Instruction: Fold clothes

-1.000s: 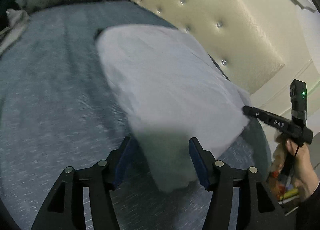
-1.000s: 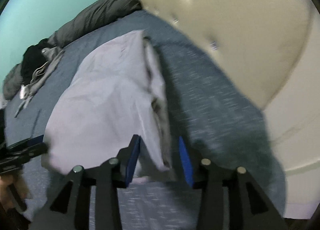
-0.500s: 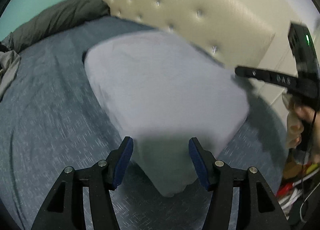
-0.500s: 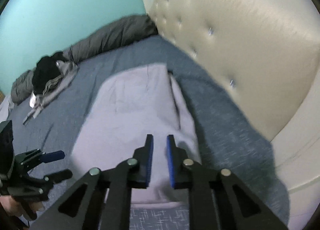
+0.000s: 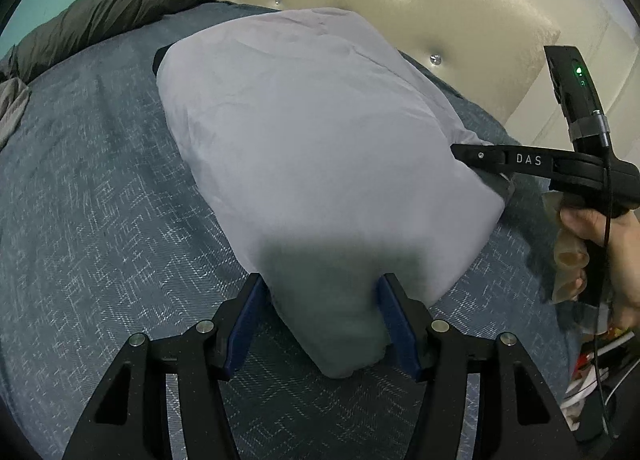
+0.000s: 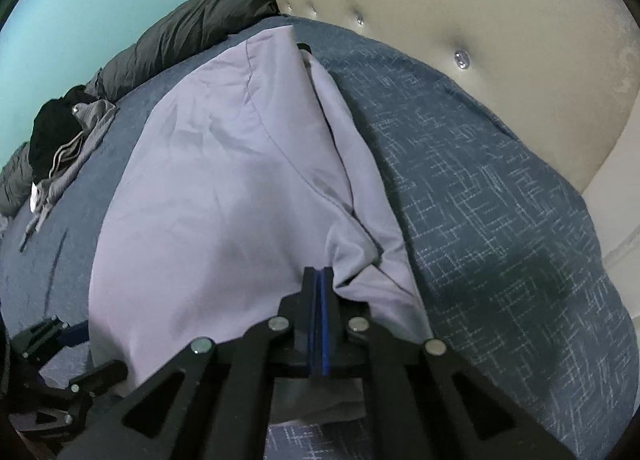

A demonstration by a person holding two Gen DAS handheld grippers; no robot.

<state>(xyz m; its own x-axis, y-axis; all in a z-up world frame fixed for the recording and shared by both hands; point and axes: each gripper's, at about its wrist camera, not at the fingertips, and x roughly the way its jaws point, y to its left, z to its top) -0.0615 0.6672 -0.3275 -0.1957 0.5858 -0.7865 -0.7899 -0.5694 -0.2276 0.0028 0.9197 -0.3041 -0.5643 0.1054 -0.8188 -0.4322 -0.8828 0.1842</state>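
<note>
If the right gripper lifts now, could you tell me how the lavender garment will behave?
Probably floppy: the lavender garment wrinkles and puckers at the shut right gripper. Likely light, being thin. The open left gripper only straddles a corner, so that side may trail.

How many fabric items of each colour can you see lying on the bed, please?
Lavender garment: 1
Dark grey duvet bunched along the far side: 1
Black garment in the pile: 1
Light grey garment in the same pile: 1
Total: 4, though the pile may hide more.
</note>
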